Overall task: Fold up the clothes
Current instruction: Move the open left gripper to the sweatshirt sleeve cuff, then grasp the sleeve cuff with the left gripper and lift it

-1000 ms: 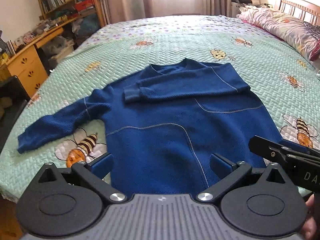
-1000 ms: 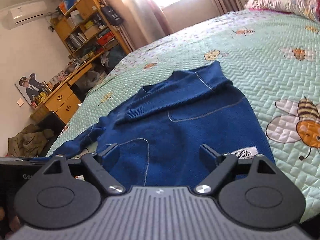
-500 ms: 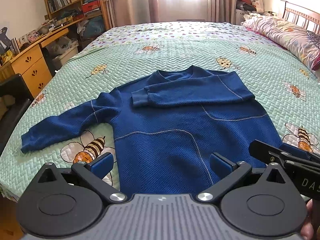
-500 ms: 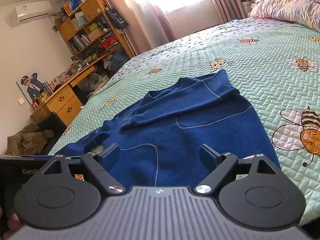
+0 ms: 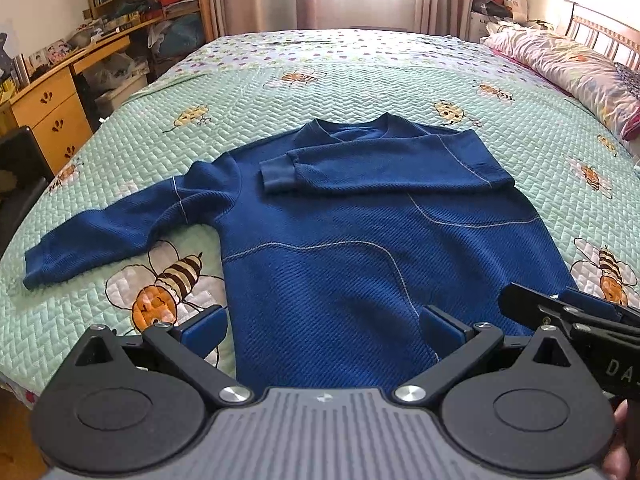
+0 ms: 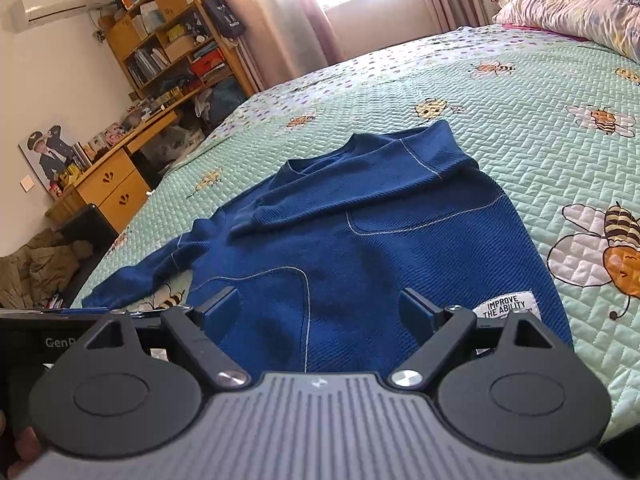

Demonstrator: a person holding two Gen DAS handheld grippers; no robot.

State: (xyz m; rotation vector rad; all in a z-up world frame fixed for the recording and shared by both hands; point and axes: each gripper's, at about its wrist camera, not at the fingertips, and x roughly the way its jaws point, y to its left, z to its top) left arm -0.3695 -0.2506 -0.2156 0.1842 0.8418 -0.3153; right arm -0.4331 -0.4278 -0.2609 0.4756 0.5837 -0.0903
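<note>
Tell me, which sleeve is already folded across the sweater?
The sleeve below the collar, its cuff lying on the chest; the other sleeve stretches out onto the quilt.

Blue sweater [image 5: 352, 240]: flat on the bed [image 5: 360, 84], over a green quilted cover with bee prints. One sleeve [image 5: 372, 168] folded across the chest; other sleeve [image 5: 120, 232] stretched out to the picture's left. Left gripper [image 5: 324, 326]: fingers [image 5: 204, 326] spread wide above the hem, nothing between them. Right gripper [image 5: 576, 316]: partly visible at the picture's right edge. Wooden desk [image 5: 52, 100]: left of the bed. Pillow [image 5: 568, 64]: far right.
</note>
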